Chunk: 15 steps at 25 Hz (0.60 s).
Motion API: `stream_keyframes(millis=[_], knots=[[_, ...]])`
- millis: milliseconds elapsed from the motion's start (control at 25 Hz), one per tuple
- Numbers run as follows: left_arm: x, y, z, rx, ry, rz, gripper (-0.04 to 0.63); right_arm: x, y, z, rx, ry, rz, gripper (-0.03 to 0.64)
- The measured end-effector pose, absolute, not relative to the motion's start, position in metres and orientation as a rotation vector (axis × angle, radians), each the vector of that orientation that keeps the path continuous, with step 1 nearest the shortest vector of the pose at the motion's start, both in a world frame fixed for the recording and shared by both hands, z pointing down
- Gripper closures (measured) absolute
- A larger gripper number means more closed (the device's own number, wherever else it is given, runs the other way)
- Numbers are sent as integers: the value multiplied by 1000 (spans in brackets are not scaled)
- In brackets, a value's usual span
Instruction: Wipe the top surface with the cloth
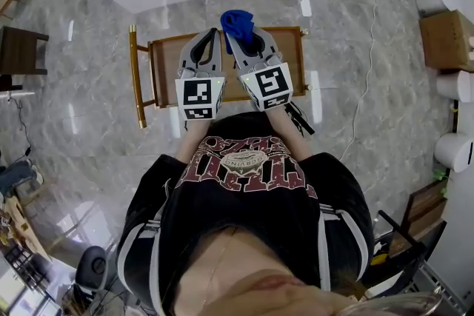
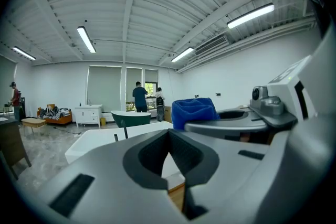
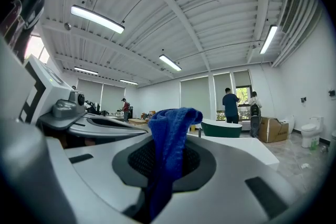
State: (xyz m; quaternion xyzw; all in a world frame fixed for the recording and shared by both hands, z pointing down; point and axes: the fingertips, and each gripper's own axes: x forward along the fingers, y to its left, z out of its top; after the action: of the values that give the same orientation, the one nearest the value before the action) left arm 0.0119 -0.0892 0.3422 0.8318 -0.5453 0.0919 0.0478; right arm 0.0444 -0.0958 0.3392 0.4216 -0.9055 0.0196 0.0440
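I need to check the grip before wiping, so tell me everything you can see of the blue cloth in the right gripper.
The blue cloth looks like soft, nubby terry. It is bunched and pinched between the right gripper's jaws, its top puffing out past the jaw tips and a strip trailing down between them. Nothing else appears to touch it.
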Motion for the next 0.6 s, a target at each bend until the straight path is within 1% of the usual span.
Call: stream_keyframes(millis=[600], knots=[[24,-84,342,2570,-1629,301,549,49,-91,343,1298,-2765,92,558]])
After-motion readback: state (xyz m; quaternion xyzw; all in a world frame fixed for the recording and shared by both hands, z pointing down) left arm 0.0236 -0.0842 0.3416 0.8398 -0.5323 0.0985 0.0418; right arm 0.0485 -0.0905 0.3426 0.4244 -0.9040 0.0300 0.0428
